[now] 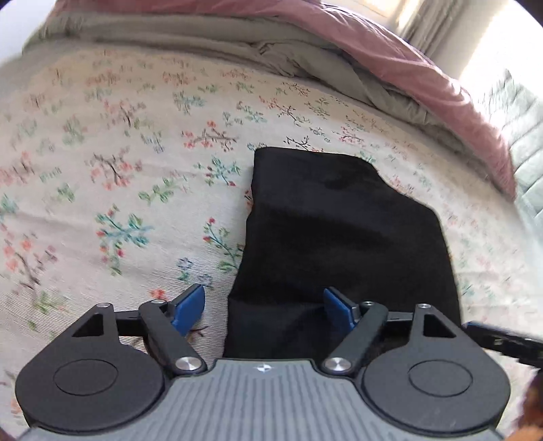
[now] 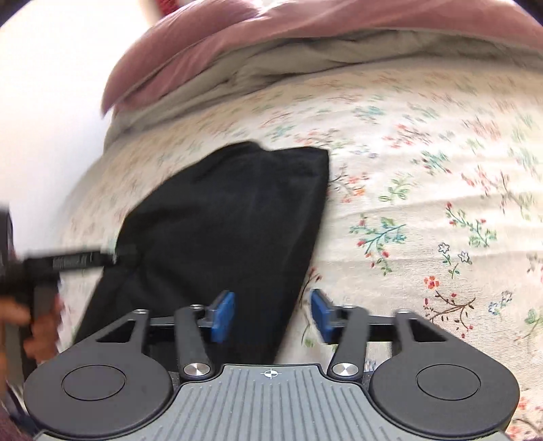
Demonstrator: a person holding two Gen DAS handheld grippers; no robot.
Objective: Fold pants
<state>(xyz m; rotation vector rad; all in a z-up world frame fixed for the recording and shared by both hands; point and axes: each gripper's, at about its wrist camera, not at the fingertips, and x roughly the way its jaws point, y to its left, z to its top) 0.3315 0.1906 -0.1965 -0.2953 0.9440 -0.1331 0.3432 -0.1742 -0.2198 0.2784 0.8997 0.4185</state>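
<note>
The black pants (image 1: 339, 237) lie folded into a compact rectangle on the floral bedsheet (image 1: 118, 152). My left gripper (image 1: 264, 308) is open over the pants' near left edge, one blue pad over the sheet, one over the fabric. In the right wrist view the pants (image 2: 220, 230) lie left of centre. My right gripper (image 2: 273, 315) is open over their near right edge, holding nothing. The left gripper (image 2: 81, 259) shows blurred at the left of that view, over the pants' left edge, in a hand.
A bunched grey and mauve duvet (image 1: 373, 61) lies along the far side of the bed, also in the right wrist view (image 2: 271, 44). A bright window (image 1: 441, 20) is at the far right. Floral sheet (image 2: 441, 169) spreads to the right.
</note>
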